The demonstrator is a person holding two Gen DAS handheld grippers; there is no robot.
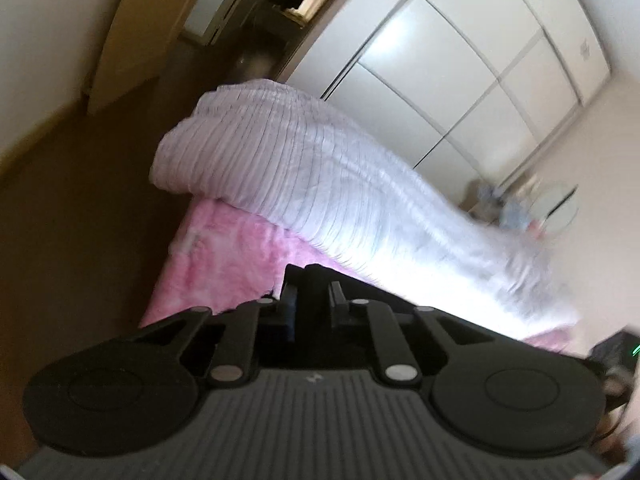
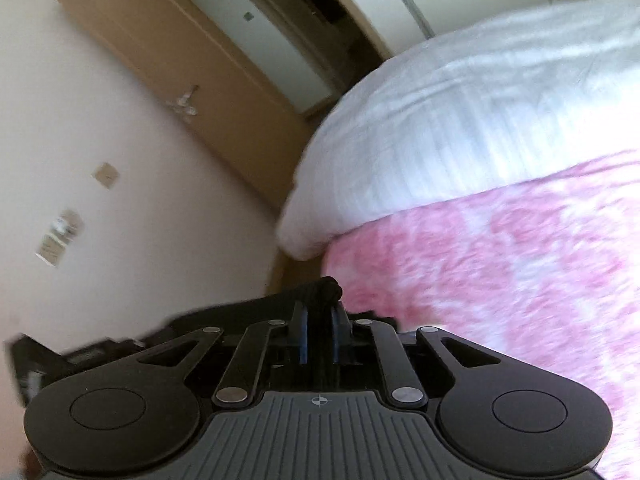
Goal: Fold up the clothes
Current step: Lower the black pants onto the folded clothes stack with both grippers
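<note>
2 grippers hang over the pink blanket [image 2: 500,280]: our left gripper [image 1: 314,280] and right gripper [image 2: 320,300] each pinch dark cloth [image 2: 320,286], jaws nearly together. We judge a fold mid-carry; next, lower it flat beside the white duvet [image 1: 300,168].

pink and white tie-dye looking blanket [image 2: 500,280] on the bed, with a white quilt [image 1: 304,184] on top that has thin grey stripes. Both grippers [image 1: 312,288] [image 2: 318,312] are black with grey ribbed bodies, blue pads [image 2: 304,336] on the right one. Tan wooden door [image 2: 192,80], cream walls [image 2: 80,120], white wardrobe [image 1: 460,80]
</note>
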